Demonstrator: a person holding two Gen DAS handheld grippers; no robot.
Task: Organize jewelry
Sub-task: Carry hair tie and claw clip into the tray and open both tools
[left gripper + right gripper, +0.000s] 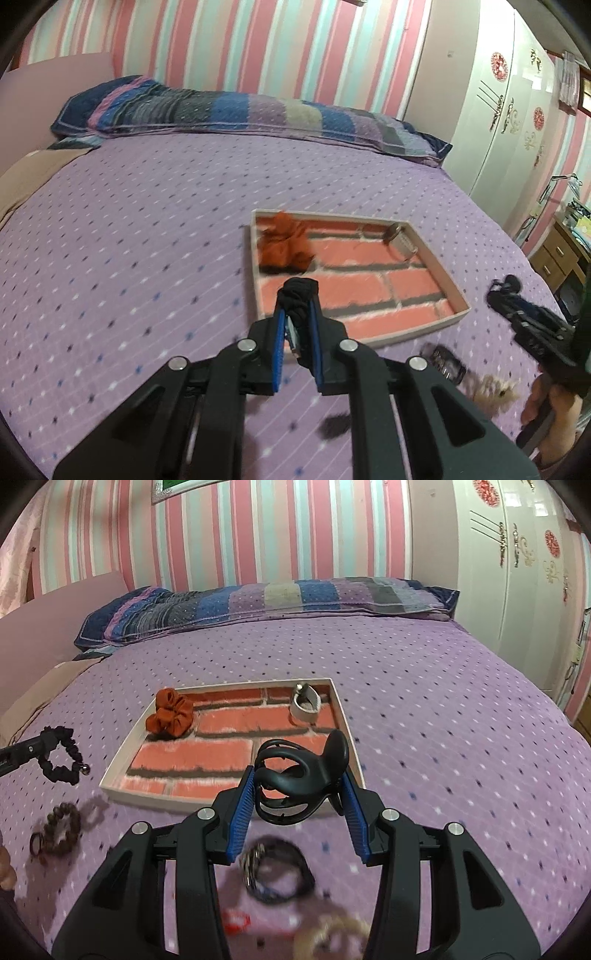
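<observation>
A: Left gripper up over the purple bed, fingers pinching a black scrunchie; from the right wrist view the loop hangs off the tips, its long axis running down toward the cover, small metal bead at the low end.

B: And the right gripper clamps a black claw clip, fingers pressed on either side. The clip lies crosswise between the pads, rounded handle end tilted up to the right, curved teeth reaching left.

A: Both held near the front rim of the tray, the one with the brick-pattern floor. An orange scrunchie sits in its far left corner, a white band in the far right.

B: Loose pieces on the cover near us: a brown bead bracelet, a dark bracelet, blurred.

A: Room: striped pink wall, patchwork pillow at the head, white wardrobe to the right.
</observation>
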